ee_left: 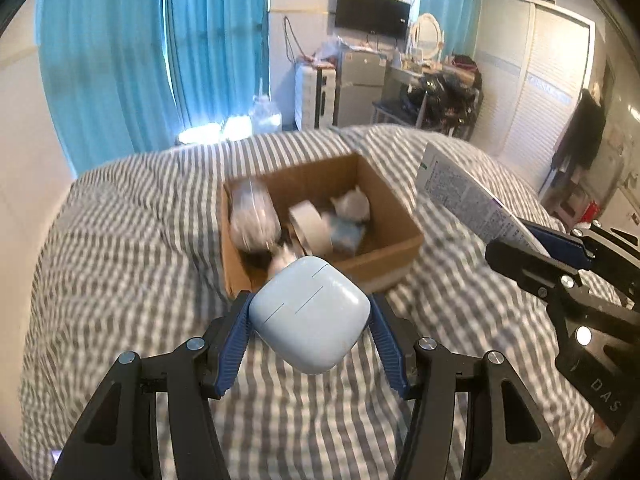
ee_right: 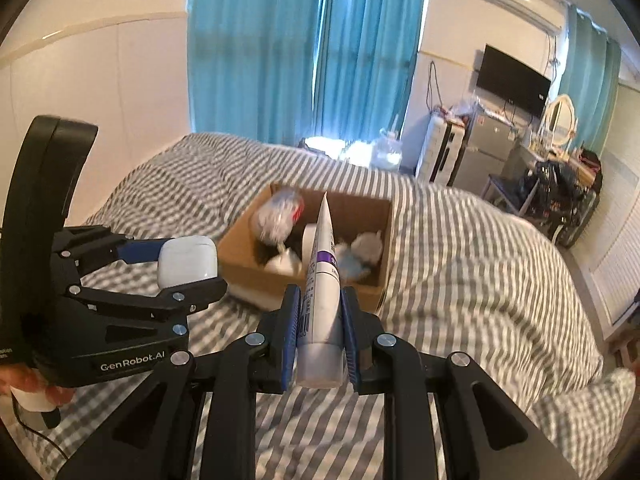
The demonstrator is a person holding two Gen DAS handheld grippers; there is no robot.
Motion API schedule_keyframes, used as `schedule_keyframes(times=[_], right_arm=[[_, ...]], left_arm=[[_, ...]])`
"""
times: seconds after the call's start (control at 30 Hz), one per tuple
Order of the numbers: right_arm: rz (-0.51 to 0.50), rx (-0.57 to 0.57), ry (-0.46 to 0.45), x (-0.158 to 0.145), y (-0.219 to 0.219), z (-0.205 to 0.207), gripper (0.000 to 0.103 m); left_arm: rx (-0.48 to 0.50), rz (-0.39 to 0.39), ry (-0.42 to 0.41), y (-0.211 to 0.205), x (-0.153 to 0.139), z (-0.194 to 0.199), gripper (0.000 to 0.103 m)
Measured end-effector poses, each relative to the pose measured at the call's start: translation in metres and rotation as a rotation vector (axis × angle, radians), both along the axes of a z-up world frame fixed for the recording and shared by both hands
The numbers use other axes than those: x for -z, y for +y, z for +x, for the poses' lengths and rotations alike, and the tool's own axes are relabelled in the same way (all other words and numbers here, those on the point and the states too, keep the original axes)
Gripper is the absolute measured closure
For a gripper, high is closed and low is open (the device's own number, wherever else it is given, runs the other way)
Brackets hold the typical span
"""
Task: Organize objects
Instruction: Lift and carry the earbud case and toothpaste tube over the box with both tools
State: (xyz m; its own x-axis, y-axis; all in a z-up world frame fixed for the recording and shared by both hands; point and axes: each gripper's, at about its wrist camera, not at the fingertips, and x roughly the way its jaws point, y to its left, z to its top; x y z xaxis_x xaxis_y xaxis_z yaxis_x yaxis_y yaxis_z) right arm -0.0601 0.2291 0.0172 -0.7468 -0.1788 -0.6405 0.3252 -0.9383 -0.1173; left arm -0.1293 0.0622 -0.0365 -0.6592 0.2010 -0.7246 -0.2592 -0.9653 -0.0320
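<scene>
My left gripper [ee_left: 310,300] is shut on a pale blue earbud case [ee_left: 310,316] and holds it above the striped bedspread, just in front of an open cardboard box [ee_left: 384,256]. The case and left gripper also show in the right wrist view [ee_right: 187,260]. My right gripper [ee_right: 320,292] is shut on a white tube with a purple band [ee_right: 323,296], cap toward the camera, tip over the box [ee_right: 256,268]. In the left wrist view the tube [ee_left: 472,200] and right gripper [ee_left: 532,246] are at the right. The box holds a clear bottle [ee_left: 254,216], a tape roll [ee_left: 310,226] and crumpled items.
The box sits mid-bed on a grey and white striped duvet [ee_left: 120,280]. Blue curtains [ee_left: 120,60] hang behind. A suitcase, small fridge [ee_left: 360,84], dressing table and wardrobe [ee_left: 536,80] stand beyond the bed's far edge.
</scene>
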Motion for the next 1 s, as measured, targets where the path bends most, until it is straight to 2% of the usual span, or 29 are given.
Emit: schedule_keyframes(times=[0.2,0.43,0.67,1.0], right_arm=[[0.003,-0.017,0.031,-0.018,-0.007,-0.04,0.083],[0.02,-0.013,0.022,-0.015,-0.014,-0.099,0.084],[0.009,0.002,-0.017,0.006,-0.008,-0.153,0.083],[0.001,0.006,-0.108,0.058,-0.003,-0.205,0.083]], left_arm=[[0.001,-0.006,0.047,0.005,-0.021,-0.042,0.044],[0.005,-0.031,0.059,0.014,-0.018,-0.097,0.044],[0.008,-0.071,0.011,0.02,0.017,-0.136,0.044],[0.044,-0.054,-0.044,0.033,0.068,-0.164,0.044]])
